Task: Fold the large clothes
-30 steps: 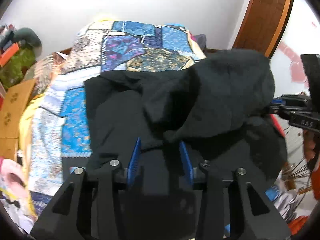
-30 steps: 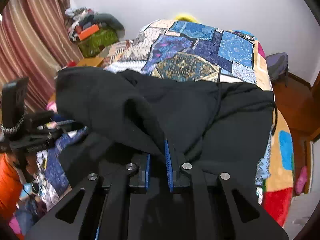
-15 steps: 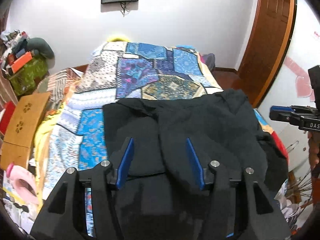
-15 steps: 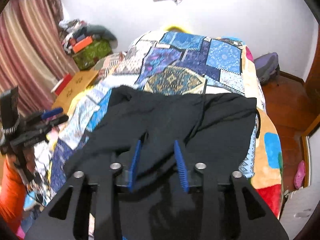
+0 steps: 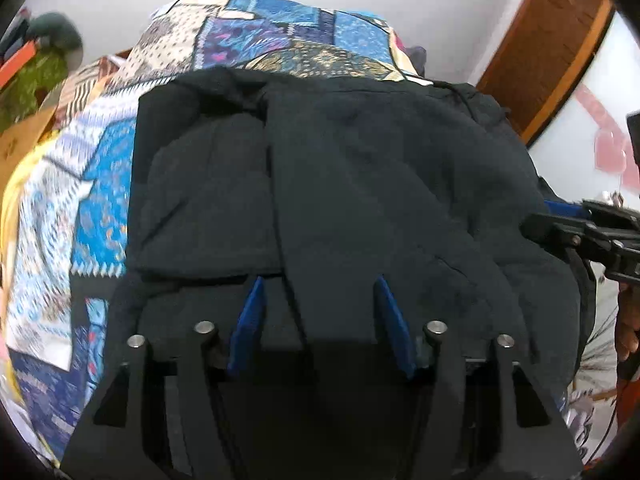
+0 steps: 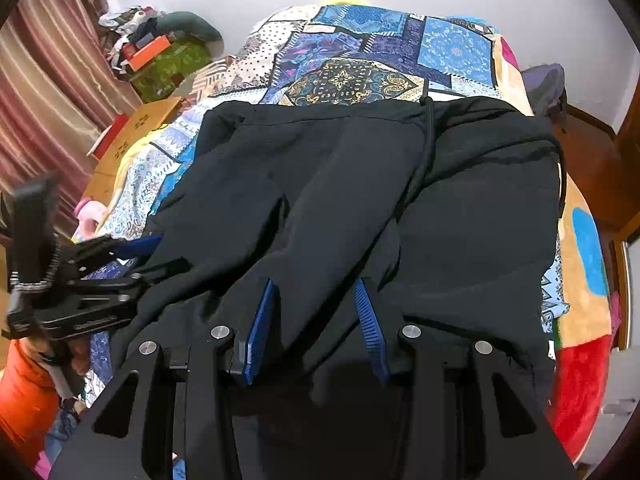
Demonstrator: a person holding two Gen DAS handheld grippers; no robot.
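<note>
Black garment (image 5: 360,184): large, hooded by the look of the drawcord (image 6: 424,152) trailing across it. It lies spread on the bed (image 6: 360,52), over a patchwork quilt (image 5: 100,184), its near edge at the foot of the bed below both cameras. A lengthwise fold line runs up the cloth; the surface is rumpled, not flat.

Left tongs (image 5: 318,320): apart, blue pads clear of each other. Their jaws have just been opening. Cloth lies beneath and between them, but the pads do not press on it.

Right tongs (image 6: 314,320): apart, narrower than the left, having opened earlier in the last second. A ridge of cloth stands between the pads, not pinched as far as can be seen.

Judgement: a fold has been laid down and let go; the step in hand is settling it. To do this well, lift both tongs straight clear so no pad drags the top layer, then check that the near edges line up before the next fold. The drawcord should be tucked inside the outline. Wrinkles near the right tongs want smoothing outward first.

Surroundings: white wall, wooden door (image 5: 552,40) on one side, striped curtain (image 6: 52,80) and piled clutter (image 6: 160,48) on the other.
</note>
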